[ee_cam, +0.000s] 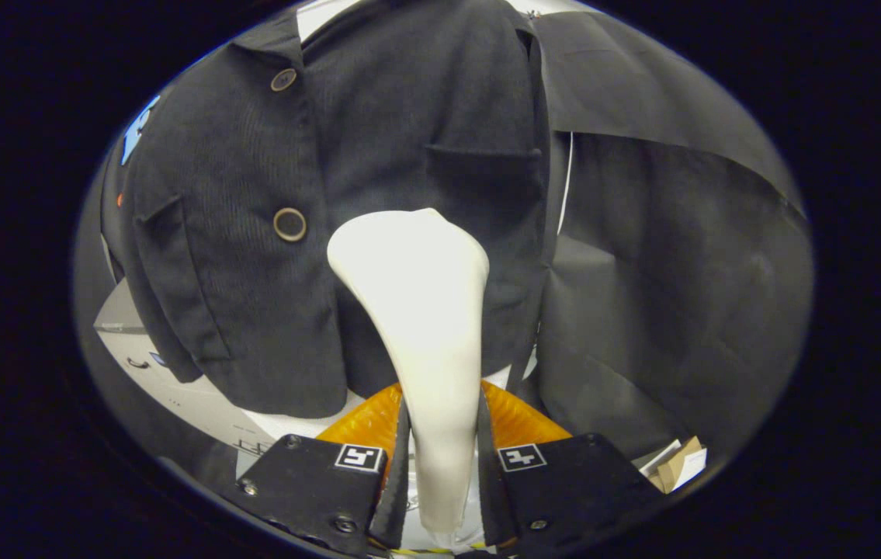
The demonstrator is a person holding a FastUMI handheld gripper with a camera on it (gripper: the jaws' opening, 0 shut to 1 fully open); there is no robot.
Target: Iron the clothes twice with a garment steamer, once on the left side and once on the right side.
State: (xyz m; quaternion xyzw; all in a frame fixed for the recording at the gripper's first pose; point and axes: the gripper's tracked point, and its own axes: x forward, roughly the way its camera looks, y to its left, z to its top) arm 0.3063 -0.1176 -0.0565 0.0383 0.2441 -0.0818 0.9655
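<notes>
A dark corduroy jacket [269,233] with round buttons hangs upright ahead of me. My gripper [440,458] is shut on the handle of a white garment steamer [424,310], whose neck rises from between the fingers. The steamer's wide head sits against the jacket's right half, just below the chest pocket [483,186] and right of the lower button [289,224]. An orange part [514,419] of the steamer shows behind the handle, just above the fingers.
Black booth cloth [665,272] hangs right of the jacket. A white box-like surface [176,388] lies below the jacket's left hem. Cardboard and paper scraps [677,462] lie low beside the right finger.
</notes>
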